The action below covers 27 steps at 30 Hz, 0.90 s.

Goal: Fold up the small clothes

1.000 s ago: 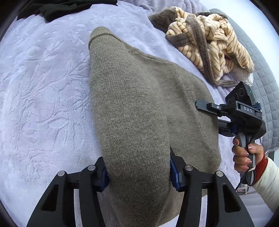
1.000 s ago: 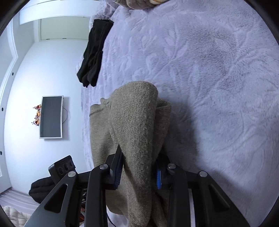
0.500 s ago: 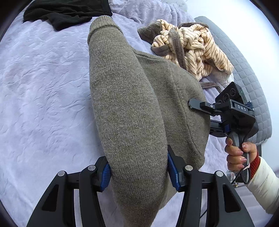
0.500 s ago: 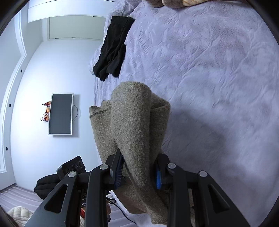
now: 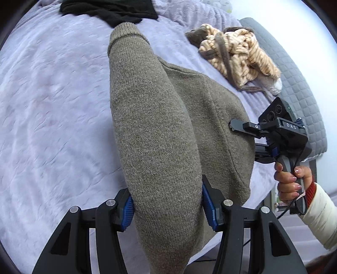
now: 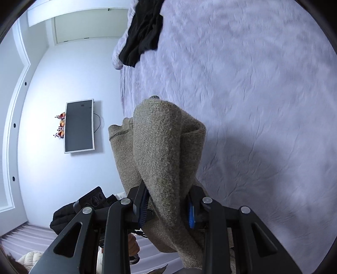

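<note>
An olive-brown knit sweater (image 5: 160, 130) hangs in the air above the lavender bedspread (image 5: 52, 109), stretched between both grippers. My left gripper (image 5: 168, 207) is shut on one bunched end of it. My right gripper (image 6: 168, 207) is shut on the other bunched end of the sweater (image 6: 162, 147). The right gripper also shows in the left wrist view (image 5: 252, 139), at the sweater's right edge, held by a hand. A cuff sticks up at the far end.
A striped cream-and-brown garment (image 5: 236, 57) lies crumpled at the far right of the bed. A black garment (image 5: 109, 10) lies at the far edge; it shows in the right wrist view (image 6: 143, 35) too. A grey quilted cover (image 5: 301, 88) lies on the right.
Both grippers have lifted the sweater off the bedspread, higher and away from it. The bed now looks farther below. Both grips stay shut on the fabric.
</note>
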{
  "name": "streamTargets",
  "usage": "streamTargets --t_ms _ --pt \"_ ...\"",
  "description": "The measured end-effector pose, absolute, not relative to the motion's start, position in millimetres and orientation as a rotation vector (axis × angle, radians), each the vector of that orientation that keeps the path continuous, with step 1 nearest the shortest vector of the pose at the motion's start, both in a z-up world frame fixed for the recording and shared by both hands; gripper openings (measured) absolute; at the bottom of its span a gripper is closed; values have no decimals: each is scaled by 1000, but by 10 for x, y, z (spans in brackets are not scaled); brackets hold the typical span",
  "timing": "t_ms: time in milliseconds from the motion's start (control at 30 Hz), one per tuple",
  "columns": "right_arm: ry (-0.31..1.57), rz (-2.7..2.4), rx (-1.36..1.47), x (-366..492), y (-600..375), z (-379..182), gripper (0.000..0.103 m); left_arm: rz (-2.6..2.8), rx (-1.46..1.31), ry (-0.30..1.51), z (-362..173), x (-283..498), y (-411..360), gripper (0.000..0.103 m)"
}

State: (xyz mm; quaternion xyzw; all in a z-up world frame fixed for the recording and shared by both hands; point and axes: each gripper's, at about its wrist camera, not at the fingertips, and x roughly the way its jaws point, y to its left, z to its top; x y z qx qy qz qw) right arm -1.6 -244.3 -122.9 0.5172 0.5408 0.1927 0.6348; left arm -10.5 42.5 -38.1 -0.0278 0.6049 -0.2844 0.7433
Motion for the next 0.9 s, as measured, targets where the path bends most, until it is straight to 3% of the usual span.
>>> streamTargets --t_ms 167,267,367,567,667,867,900 --pt "1339 334 1079 71 -2180 -1683 33 -474 44 1376 -828 -123 652 56" --pt "1374 235 1027 178 -2205 -1849 39 -429 35 1360 -902 -135 755 57" --pt "1403 179 943 182 -2210 -1798 53 -407 46 1346 -830 -190 791 58" --pt "1417 154 798 -73 -2181 -1428 53 -347 100 1322 -644 -265 833 59" --pt "1428 194 852 -280 -2078 -1349 53 -304 113 1285 -558 -323 849 93" --pt "1464 174 827 -579 -1804 -1429 52 -297 121 1267 -430 -376 836 96" --pt "1460 154 816 -608 -1793 -1438 35 -301 123 1273 -428 -383 830 96"
